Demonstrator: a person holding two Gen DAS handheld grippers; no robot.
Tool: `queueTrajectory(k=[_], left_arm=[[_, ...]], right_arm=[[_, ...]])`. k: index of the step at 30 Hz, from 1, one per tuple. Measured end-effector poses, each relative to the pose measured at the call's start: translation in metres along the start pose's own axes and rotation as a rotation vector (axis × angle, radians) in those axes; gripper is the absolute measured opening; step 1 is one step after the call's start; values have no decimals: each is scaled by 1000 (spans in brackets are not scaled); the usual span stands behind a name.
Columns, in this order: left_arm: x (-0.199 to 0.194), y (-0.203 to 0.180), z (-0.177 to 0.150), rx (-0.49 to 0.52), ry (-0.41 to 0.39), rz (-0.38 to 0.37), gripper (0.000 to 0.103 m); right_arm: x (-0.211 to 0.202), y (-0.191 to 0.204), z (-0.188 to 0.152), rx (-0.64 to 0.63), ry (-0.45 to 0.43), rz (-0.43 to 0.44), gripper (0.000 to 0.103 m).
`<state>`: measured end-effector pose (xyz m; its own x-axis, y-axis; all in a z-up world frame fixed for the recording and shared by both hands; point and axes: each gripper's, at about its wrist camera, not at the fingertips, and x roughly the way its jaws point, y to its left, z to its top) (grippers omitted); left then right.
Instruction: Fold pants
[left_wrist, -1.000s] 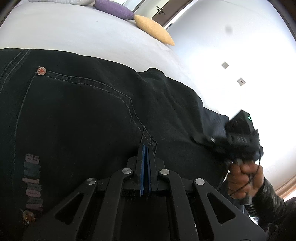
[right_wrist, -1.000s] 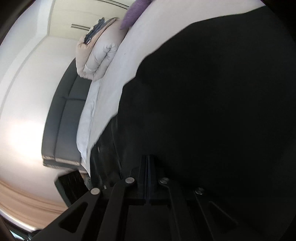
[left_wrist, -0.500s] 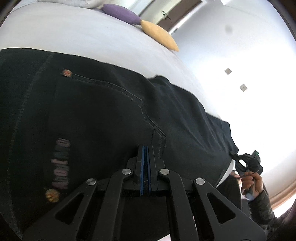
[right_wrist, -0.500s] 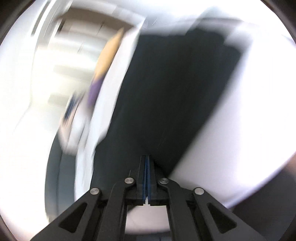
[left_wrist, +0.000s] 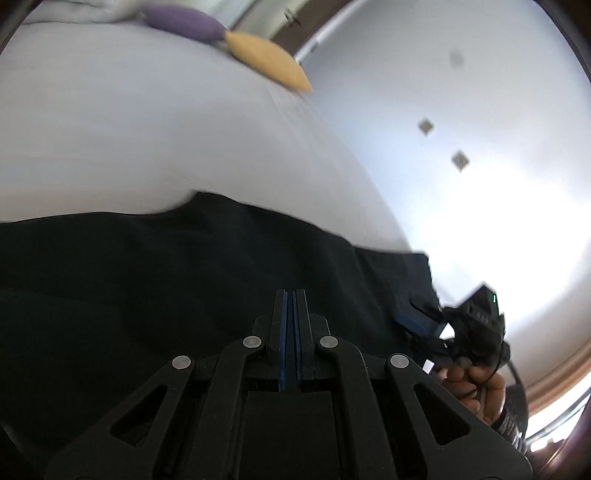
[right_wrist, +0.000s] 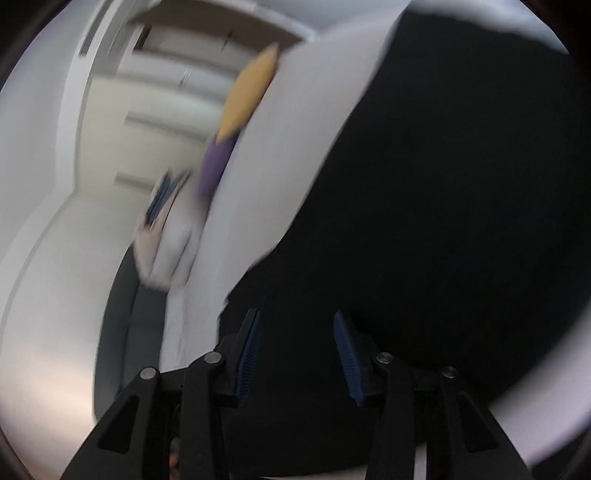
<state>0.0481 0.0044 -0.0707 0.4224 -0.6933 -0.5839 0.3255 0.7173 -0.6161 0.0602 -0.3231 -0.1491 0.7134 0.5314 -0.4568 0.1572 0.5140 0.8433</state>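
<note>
Left claw (left_wrist: 290, 295) pressed together, nearly touching, over black pants (left_wrist: 184, 266); whether fabric is pinched cannot be told. Right claw (right_wrist: 297, 332) spread, nothing held between fingers, seen beside far end of pants (right_wrist: 443, 221). Pants laid flat on white bed (left_wrist: 147, 140). Yellow pillow (left_wrist: 269, 61) and purple pillow (left_wrist: 181, 22) seen at bed's far edge.

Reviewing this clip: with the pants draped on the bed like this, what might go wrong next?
The right gripper is open over the pants, so that side may slump and spoil the fold. The left gripper is shut, but whether it holds cloth is unclear; a thin pinch could slip. The right view is blurred, so a regrasp could miss the edge.
</note>
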Motion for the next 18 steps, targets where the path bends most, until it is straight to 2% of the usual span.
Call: queueTrajectory(k=[2, 4, 6, 7, 10, 15, 17, 18], left_arm=[[28, 5, 2, -15, 74, 2, 2], [49, 22, 0, -55, 128, 39, 2], [52, 39, -1, -118, 100, -30, 2], [50, 47, -2, -149, 83, -50, 2], [42, 62, -3, -171, 61, -51, 2], [25, 73, -3, -178, 32, -10, 2], [18, 77, -6, -178, 19, 16, 2], [15, 80, -7, -181, 15, 21, 2]], right_arm=[[23, 3, 10, -14, 38, -5, 41], [27, -5, 21, 11, 39, 3, 29], [26, -13, 33, 13, 16, -23, 5], [19, -23, 35, 21, -9, -39, 0], [-21, -59, 59, 92, -115, -26, 0], [-96, -87, 88, 124, -332, -133, 0], [-121, -95, 91, 148, -390, -141, 0], [-138, -92, 90, 134, -434, -190, 0]])
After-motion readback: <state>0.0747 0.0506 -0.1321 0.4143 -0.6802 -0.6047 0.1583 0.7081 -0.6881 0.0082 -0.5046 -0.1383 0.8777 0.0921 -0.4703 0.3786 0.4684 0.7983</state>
